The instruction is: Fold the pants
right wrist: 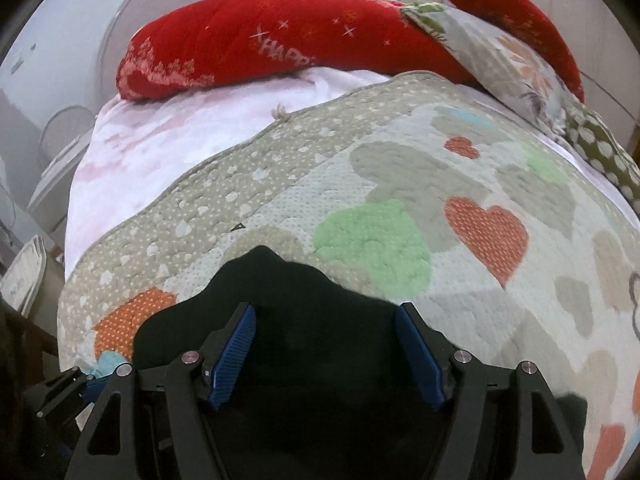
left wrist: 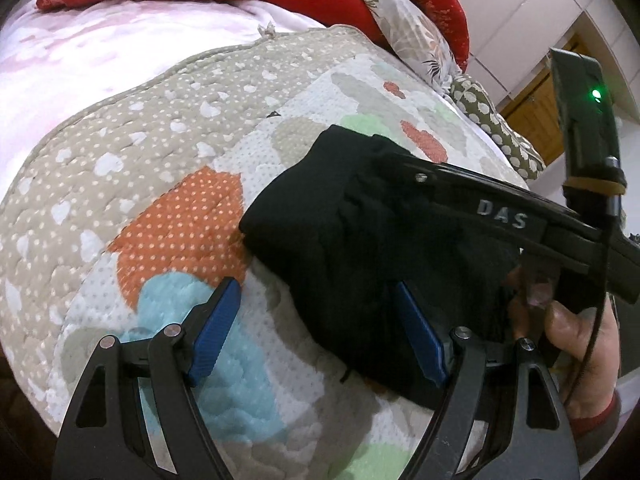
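The black pants (left wrist: 340, 208) lie as a folded bundle on a quilt (left wrist: 140, 152) with heart patches. My left gripper (left wrist: 316, 286) stands open at the bundle's near left edge. Its left pad is over bare quilt, and its right pad is beside the dark cloth without pressing it. The right gripper's black frame (left wrist: 500, 216) reaches across the bundle from the right, held by a hand (left wrist: 572, 324). In the right wrist view my right gripper (right wrist: 326, 310) is open over the pants (right wrist: 320, 288). The cloth sits between the blue pads (right wrist: 236, 352), apart from them.
Red pillows (right wrist: 248, 48) and a floral pillow (right wrist: 500, 56) lie at the head of the bed, beyond a pink sheet (right wrist: 160, 140). The bed's edge drops off at the left (right wrist: 60, 280). White cupboard doors (left wrist: 520, 8) and a wooden door (left wrist: 532, 96) stand at the right.
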A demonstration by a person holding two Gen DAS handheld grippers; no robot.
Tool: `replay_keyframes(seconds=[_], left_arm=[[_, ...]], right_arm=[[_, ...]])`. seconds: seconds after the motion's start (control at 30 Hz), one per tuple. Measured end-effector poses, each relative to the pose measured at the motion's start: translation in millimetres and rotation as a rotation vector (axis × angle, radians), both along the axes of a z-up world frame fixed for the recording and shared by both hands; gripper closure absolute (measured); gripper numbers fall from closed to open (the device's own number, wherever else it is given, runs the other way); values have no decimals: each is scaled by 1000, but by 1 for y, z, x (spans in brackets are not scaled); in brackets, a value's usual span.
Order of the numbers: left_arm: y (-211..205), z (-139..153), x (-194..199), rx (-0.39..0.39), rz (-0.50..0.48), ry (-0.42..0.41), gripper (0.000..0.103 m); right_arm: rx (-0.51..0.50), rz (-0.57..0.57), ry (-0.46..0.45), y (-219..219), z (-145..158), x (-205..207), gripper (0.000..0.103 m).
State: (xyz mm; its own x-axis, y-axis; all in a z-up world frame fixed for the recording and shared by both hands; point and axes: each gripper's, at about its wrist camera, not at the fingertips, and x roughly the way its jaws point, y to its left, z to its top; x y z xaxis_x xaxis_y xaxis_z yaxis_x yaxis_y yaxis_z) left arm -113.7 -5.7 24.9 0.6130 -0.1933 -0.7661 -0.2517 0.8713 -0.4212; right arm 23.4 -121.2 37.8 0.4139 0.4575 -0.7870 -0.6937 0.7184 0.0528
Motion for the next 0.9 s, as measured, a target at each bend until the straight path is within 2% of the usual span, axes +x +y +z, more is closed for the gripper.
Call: replay_keyframes(seconds=[0.07,0.13,0.53,0.6,0.63,0.67,0.73,0.8,0.9], left_arm=[[0,-1,3,-10,0,-4,21],[0,-3,6,-29,-7,-17,13],[-3,-6,15,-1,-8,-35,13],[-4,-6,16,5,-13,-41,13],[-4,-6,16,6,-17,-46,13],[-4,-5,16,7,-20,-55,16],[-3,-5,17,26,-6,-57,35],[1,-5,15,18,-3,-60,41],[2,-1,13,14,-9,-73,60]], right_arm=[[-10,20,3,5,-3,5,27],[-9,28,14,8,-5,10,26],[80,48,130,17,-29,29,22],[112,45,130,13,-29,29,26],[124,45,135,12,-29,29,33],[135,45,138,11,-28,28,35],[143,40,129,8,-25,27,39],[153,35,129,6,-24,26,41],[166,25,132,3,-23,25,47]])
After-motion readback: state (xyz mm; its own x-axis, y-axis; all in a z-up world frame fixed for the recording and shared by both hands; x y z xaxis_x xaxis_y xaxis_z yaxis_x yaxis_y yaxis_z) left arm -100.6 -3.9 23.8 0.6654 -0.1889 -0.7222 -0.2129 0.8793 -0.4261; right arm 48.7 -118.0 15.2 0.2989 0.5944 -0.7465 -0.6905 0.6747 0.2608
